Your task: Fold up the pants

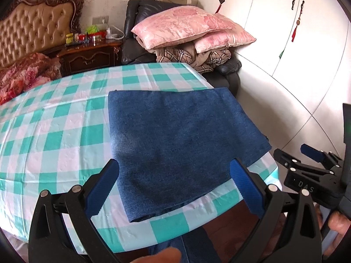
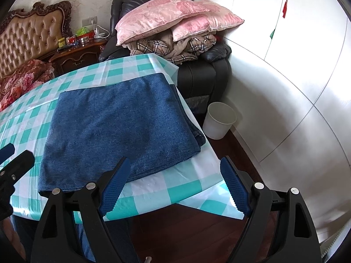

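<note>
Checked tablecloth (image 1: 65,118) bears folded pants (image 1: 175,140); left claw (image 1: 175,175), "DAS"-marked right claw (image 2: 175,173) both agape, empty

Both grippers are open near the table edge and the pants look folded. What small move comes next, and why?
Probably back both grippers away and stop. The pants already lie as a flat rectangle on the checked tablecloth, and the left gripper and right gripper are open and holding nothing. The layered right edge looks slightly uneven, so one light straightening there is optional.

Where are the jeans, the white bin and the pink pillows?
jeans (image 2: 118,127): right wrist view, middle of the folded top layer.
white bin (image 2: 216,125): right wrist view, front wall.
pink pillows (image 1: 182,23): left wrist view, top pillow's face.
</note>
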Motion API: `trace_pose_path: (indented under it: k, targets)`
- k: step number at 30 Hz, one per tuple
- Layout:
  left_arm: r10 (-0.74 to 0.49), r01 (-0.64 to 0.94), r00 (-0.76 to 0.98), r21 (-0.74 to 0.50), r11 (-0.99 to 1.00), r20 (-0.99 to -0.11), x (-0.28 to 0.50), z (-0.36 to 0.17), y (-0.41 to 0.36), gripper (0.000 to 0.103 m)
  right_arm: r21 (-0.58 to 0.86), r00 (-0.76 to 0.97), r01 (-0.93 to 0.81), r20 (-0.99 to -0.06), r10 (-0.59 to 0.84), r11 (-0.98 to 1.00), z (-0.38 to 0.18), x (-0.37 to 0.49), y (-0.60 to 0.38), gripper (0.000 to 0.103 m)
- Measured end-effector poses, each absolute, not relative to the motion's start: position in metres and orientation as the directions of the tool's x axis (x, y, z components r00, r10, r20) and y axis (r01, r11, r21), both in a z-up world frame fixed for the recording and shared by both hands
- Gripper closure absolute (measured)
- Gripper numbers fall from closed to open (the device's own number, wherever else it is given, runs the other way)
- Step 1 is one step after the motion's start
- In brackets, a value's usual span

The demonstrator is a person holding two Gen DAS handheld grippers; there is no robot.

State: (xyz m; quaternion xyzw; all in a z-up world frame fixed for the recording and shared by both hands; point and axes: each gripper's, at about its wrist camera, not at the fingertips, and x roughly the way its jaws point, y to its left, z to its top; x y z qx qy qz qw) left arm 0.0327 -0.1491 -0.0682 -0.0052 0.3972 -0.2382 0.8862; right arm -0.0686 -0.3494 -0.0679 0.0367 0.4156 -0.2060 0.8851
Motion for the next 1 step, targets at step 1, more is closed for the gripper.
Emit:
trace_pose_path:
  k: [1]
  targets:
    - [-0.428, 0.414, 0.573, -0.204, 0.887, -0.699, 0.033, -0.0677, -0.1438, 0.002, -0.09, 0.573, 0.397, -0.754, -0.323, 0.913, -0.0696, -0.0681, -0.3508, 0.023]
